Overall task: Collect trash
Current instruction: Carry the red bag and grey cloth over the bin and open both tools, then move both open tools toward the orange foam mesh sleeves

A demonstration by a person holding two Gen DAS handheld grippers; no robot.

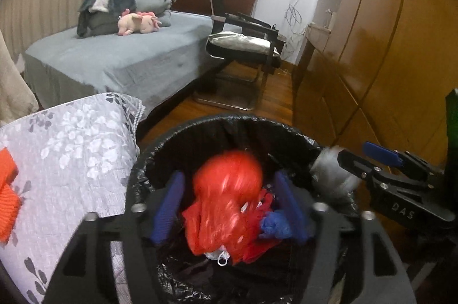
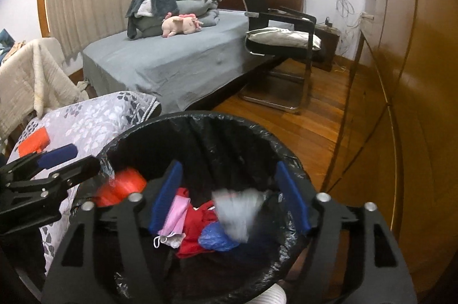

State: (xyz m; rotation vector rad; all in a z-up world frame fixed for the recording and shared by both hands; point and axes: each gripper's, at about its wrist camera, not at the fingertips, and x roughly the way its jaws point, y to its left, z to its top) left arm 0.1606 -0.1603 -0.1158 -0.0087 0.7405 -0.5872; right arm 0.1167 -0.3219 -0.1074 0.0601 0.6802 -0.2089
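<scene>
Dropping trash into the round bin lined with a black plastic bag (image 2: 229,138) looks like the step in hand. The left gripper (image 1: 229,206) hangs over the bin mouth with its blue pads apart, and a blurred, crumpled red plastic bag (image 1: 226,198) sits between them, apparently loose and falling. The right gripper (image 2: 229,201) is likewise spread, with a blurred grey-white wad (image 2: 237,212) just ahead of it above the red, pink and blue scraps already inside. Next, I judge, both should lift clear of the rim and look for more litter. An orange knitted piece (image 1: 8,201) lies on the floral grey-white quilt (image 1: 71,149) left of the left gripper. Beyond the bin, a grey bed (image 2: 171,63) and a black chair (image 2: 280,43) crowd the wooden floor.
</scene>
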